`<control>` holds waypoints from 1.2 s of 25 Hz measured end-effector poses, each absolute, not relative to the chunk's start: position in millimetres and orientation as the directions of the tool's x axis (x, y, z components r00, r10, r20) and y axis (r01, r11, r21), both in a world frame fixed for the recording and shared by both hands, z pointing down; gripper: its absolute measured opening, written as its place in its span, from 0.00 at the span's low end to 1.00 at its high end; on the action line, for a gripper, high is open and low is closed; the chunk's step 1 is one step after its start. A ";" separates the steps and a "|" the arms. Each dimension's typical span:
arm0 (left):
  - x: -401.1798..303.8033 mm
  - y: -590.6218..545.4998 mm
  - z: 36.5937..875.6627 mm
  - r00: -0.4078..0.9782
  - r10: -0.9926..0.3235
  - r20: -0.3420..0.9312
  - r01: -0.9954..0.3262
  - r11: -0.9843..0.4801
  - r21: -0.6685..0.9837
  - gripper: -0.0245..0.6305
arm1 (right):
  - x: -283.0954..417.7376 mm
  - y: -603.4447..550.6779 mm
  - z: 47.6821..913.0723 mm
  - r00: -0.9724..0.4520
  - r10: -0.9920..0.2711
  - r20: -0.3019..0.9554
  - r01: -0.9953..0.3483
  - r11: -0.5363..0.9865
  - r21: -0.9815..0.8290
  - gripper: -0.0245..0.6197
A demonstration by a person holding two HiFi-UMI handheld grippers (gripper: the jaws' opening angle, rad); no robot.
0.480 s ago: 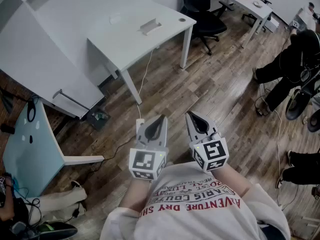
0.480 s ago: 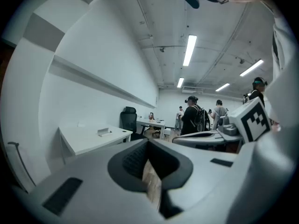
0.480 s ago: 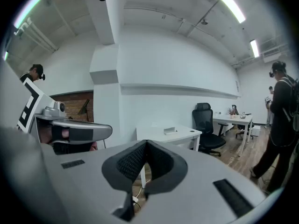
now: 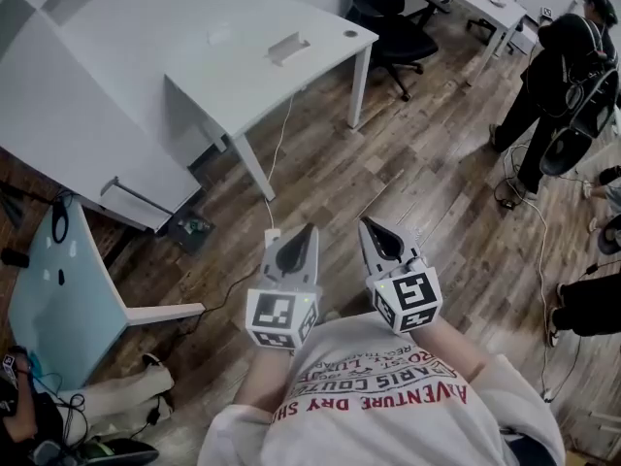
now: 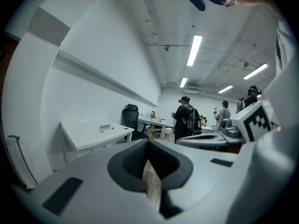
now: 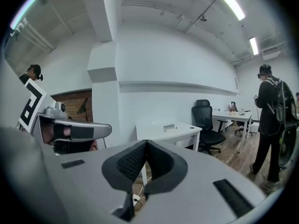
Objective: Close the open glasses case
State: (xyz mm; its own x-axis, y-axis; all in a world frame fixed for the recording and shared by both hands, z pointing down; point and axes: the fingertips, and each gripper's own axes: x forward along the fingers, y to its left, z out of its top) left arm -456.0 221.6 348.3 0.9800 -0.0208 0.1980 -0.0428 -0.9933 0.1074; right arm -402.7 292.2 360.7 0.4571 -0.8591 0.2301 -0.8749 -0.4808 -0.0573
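Left gripper: the left gripper (image 4: 303, 239) is hanging close in front of the person's chest, pointing toward 12 o'clock; its jaws are pressing together with nothing held, only floorboards (image 4: 417, 183) showing through the slit beneath them

Right gripper: the right gripper (image 4: 372, 231) is sitting just beside it at 3 o'clock; its jaws are likewise closed up and empty

Glasses case: a small pale object (image 4: 289, 49) is lying on the white desk (image 4: 243, 85) at 12 o'clock, well apart from both grippers; it is probably the case, though it is too small to tell, or to say whether a lid is standing open

Change: both grippers are sitting almost where they were half a second ago, the left one drifting slightly toward 7 o'clock; the bystander (image 4: 558, 66) at 2 o'clock is now standing upright and further off instead of bending low

Meaning: the task is not yet under way; nothing is being reached for; I judge that the person is still needing to walk to the desk before closing anything
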 end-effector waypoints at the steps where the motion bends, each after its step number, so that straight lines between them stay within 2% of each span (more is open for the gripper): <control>1: -455.0 220.8 348.3 0.980 -0.021 0.199 -0.043 -0.993 0.109 0.03 | -401.6 292.0 360.5 0.456 -0.860 0.229 -0.874 -0.481 -0.066 0.06; 7: -443.1 213.4 353.8 0.978 -0.029 0.206 -0.055 -0.991 0.120 0.03 | -386.3 287.6 364.7 0.447 -0.862 0.239 -0.874 -0.478 -0.086 0.06; 14: -402.5 194.7 365.7 0.964 -0.079 0.253 -0.114 -0.985 0.129 0.03 | -342.7 264.5 370.4 0.370 -0.896 0.246 -0.906 -0.406 -0.115 0.06; 23: -303.7 175.8 360.0 0.941 -0.212 0.262 -0.255 -0.956 0.144 0.03 | -230.9 240.7 357.2 0.248 -0.937 0.245 -0.952 -0.282 -0.118 0.06; 30: -207.3 184.8 357.2 0.929 -0.266 0.258 -0.313 -0.936 0.163 0.03 | -127.8 244.2 350.5 0.184 -0.950 0.253 -0.967 -0.221 -0.128 0.06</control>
